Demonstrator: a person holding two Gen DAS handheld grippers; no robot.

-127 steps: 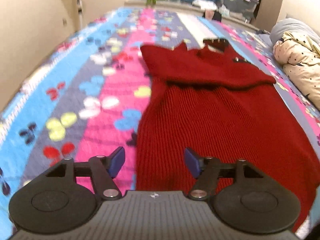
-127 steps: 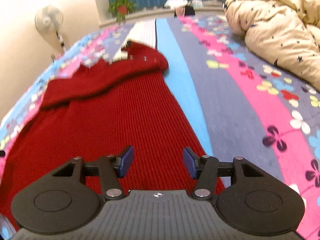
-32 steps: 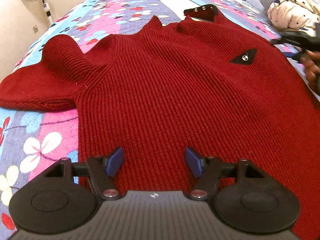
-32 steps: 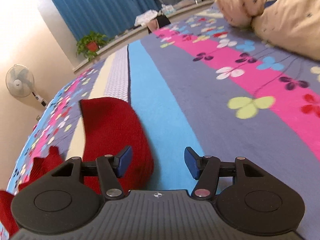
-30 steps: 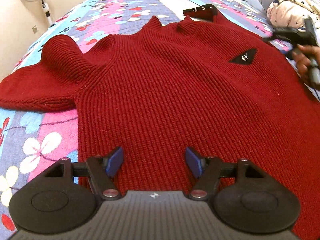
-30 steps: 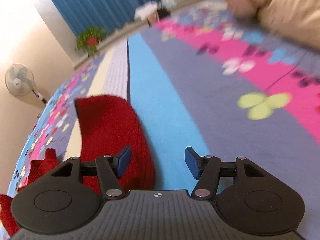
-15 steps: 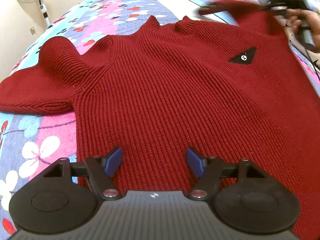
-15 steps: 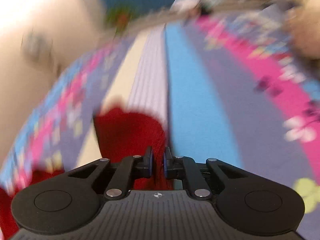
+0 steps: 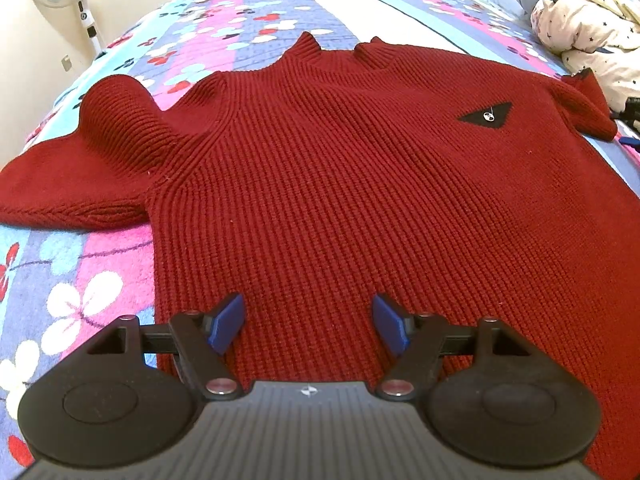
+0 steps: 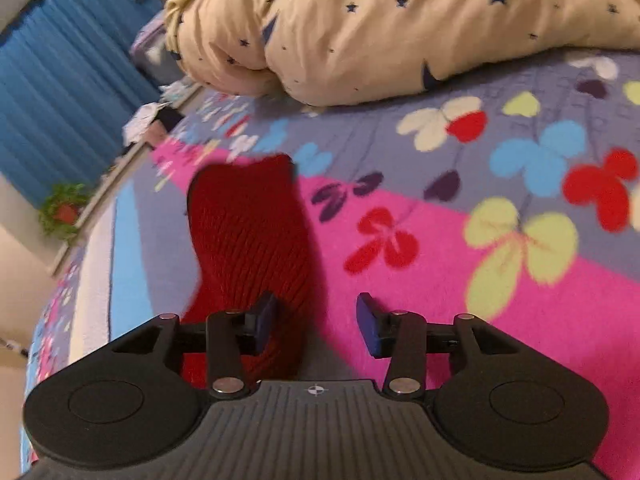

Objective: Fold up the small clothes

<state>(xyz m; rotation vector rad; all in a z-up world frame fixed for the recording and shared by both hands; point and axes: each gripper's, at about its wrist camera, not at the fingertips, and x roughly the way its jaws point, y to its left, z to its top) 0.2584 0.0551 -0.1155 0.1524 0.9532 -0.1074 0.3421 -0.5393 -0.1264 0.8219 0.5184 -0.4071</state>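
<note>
Both grippers hang over the red sweater [image 9: 340, 184], which lies flat and face up on the flowered bedspread [image 9: 80, 288]. Left gripper [image 9: 308, 322]: jaws spread wide above the lower body of the sweater, pinching nothing. Right gripper [image 10: 316, 322]: jaws have just been opening and now stand apart, with the edge of a sleeve [image 10: 248, 232] lying under the left pad, apparently released, though blur hides any contact. A star-print quilt [image 10: 400, 28] is bunched beyond the sleeve.
</note>
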